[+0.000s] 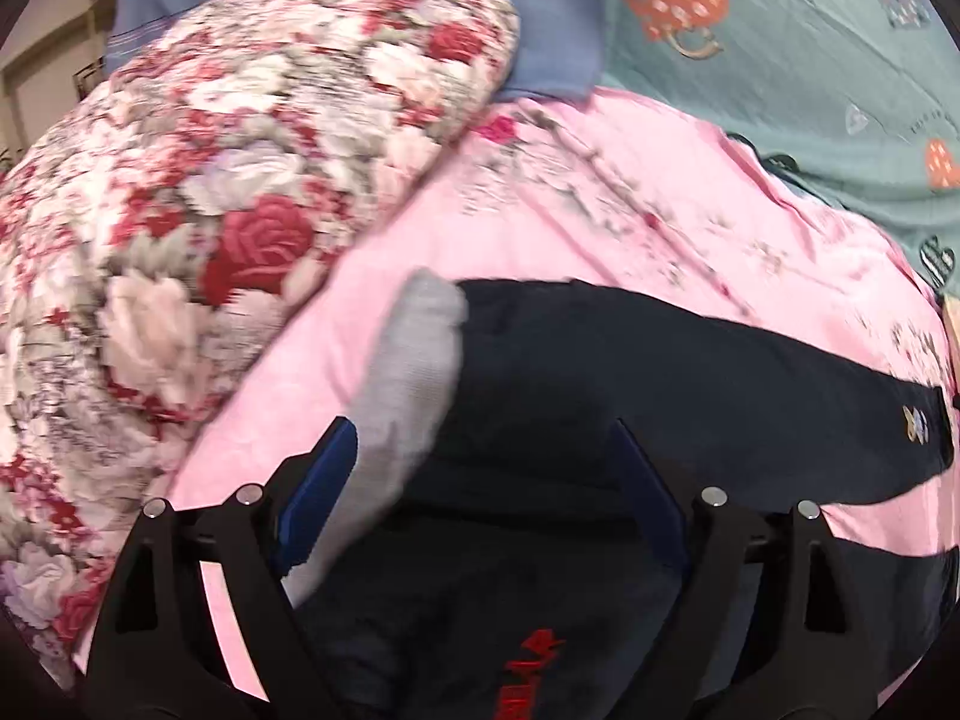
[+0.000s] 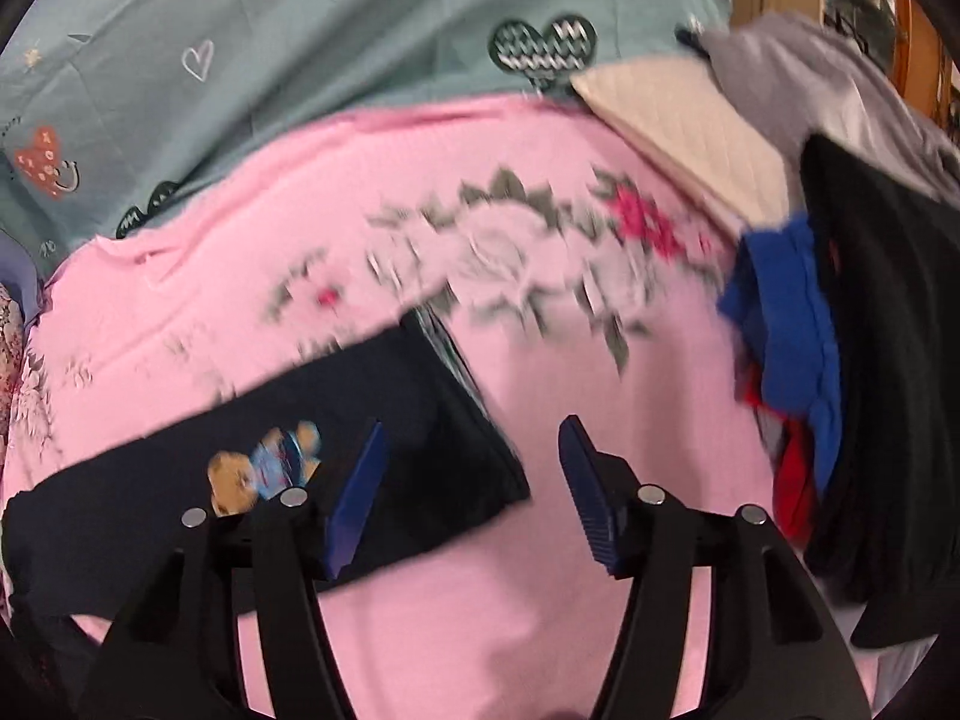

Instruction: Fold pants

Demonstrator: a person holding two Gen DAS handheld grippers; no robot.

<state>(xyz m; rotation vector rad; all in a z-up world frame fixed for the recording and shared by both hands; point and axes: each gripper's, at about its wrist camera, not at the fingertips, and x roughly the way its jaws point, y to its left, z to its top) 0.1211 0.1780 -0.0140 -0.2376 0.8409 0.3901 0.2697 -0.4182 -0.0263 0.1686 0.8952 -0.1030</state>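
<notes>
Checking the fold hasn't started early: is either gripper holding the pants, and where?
Neither. The left gripper and the right gripper stand open above the dark pants, pads pressing nothing.

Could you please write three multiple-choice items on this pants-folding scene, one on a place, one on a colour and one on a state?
1. Where does the pile of clothes lie in the right wrist view?
A. at the right edge
B. at the left edge
C. under the pants

2. What colour is the sheet under the dark pants?
A. yellow
B. pink
C. white

3. How do the jaws of the right gripper stand?
A. shut on the pants
B. shut on the sheet
C. apart, gripping nothing

Answers:
1. A: the blue, red and black clothes are stacked at the right.
2. B: pink cloth with a flower print surrounds the pants.
3. C: both blue pads stand apart, above the pants' edge and the bare sheet.
</notes>
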